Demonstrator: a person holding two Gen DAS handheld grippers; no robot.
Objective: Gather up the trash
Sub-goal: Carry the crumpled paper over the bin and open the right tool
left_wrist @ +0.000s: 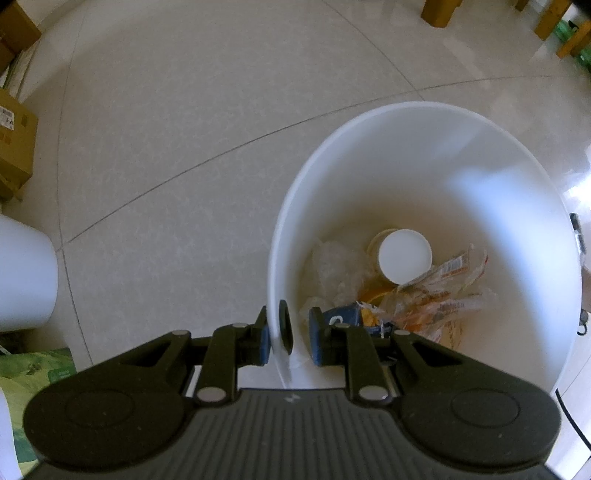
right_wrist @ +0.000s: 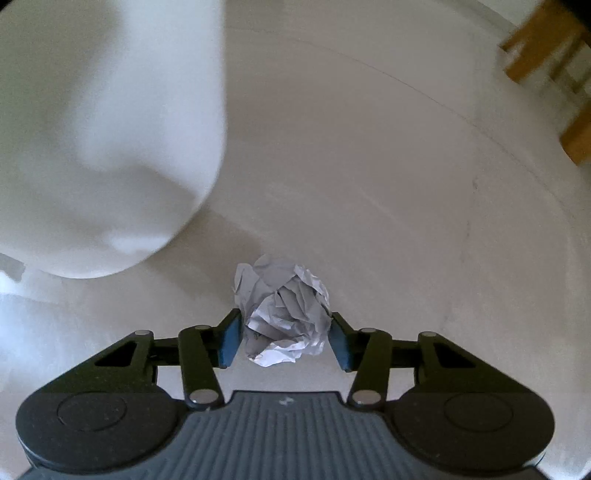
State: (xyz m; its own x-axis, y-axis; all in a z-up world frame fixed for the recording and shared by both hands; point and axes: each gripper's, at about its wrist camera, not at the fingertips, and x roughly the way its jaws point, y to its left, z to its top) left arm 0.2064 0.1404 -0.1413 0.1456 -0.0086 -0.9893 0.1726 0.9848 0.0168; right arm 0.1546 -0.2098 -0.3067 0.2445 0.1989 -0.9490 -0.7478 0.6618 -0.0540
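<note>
1. My left gripper (left_wrist: 287, 334) is clamped on the near wall of the white bin (left_wrist: 424, 122), one pad outside the rim and one inside; I judge I hold it this way to keep the bin steady and its mouth open toward my other hand.
2. My right gripper (right_wrist: 282, 341) has a crumpled paper ball (right_wrist: 282, 314) between its blue pads (right_wrist: 227, 345), which look pressed against the paper on both sides; I take it as gripped, though the paper ball seems close to the floor (right_wrist: 369, 184) and I cannot tell whether it is lifted clear.
3. The paper ball is outside the bin, near its white wall, which fills the upper left of the right wrist view; so this piece is not yet collected.
4. Inside the bin lie a paper cup (left_wrist: 402, 254), clear plastic film (left_wrist: 334, 266), snack wrappers (left_wrist: 443, 291) and a blue carton (left_wrist: 341, 315).
5. Around me: cardboard boxes (left_wrist: 14, 147) on the left, a second white container (left_wrist: 26, 273), a green bag (left_wrist: 33, 373), and wooden furniture legs (left_wrist: 439, 13) farther off.
6. The bin wall stands between the paper ball and the opening; I judge I must lift over the rim, clear of my left gripper.
</note>
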